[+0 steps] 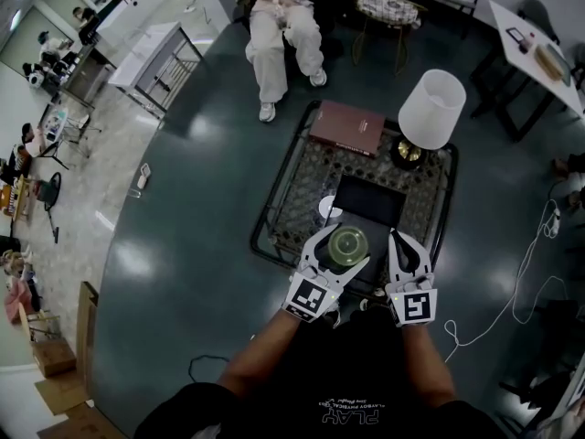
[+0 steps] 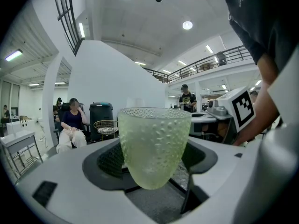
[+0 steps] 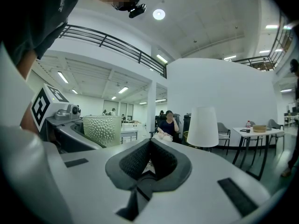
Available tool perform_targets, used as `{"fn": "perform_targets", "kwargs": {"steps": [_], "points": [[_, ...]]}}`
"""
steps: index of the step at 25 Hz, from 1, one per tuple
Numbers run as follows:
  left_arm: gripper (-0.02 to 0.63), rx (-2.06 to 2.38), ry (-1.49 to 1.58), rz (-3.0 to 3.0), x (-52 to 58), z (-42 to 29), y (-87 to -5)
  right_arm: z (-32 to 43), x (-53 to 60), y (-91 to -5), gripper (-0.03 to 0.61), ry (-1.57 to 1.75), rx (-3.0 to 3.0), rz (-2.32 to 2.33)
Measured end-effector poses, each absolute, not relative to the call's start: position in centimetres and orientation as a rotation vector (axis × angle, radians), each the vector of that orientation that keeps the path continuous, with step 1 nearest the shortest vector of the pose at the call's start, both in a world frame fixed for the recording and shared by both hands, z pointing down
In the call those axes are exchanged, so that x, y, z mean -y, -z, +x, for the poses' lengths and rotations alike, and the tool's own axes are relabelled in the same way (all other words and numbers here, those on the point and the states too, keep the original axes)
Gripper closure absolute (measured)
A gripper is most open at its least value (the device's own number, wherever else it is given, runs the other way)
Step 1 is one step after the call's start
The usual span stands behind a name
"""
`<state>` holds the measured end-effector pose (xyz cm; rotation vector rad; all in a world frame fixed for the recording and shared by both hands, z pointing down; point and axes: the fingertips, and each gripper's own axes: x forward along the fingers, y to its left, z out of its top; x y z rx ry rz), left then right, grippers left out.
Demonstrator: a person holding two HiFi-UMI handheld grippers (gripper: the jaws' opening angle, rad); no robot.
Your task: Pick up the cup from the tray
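Over table (image 1: 267, 245) near edge, L gripper (image 1: 345, 248) grips cup (image 1: 348, 243); R gripper (image 1: 409, 242) closed.

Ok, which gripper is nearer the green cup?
Left: the left gripper holds the cup between its jaws; the right gripper is beside it on the cup's right, not touching.

Reads "PLAY", upside down in pale letters, on the person's dark shirt (image 1: 352, 416) at six o'clock in the head view, with a smaller line beside it too tiny to read.
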<state>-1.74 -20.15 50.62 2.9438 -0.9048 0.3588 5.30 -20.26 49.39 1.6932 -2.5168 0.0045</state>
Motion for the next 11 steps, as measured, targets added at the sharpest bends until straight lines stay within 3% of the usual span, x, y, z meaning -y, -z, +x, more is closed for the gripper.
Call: {"fn": "perform_targets", "kwargs": {"steps": [11], "points": [[0.245,0.936,-0.349,2.937,20.72,-2.27,-50.40,5.14,20.82,-48.89,0.568,0.008,2.508,1.695]]}}
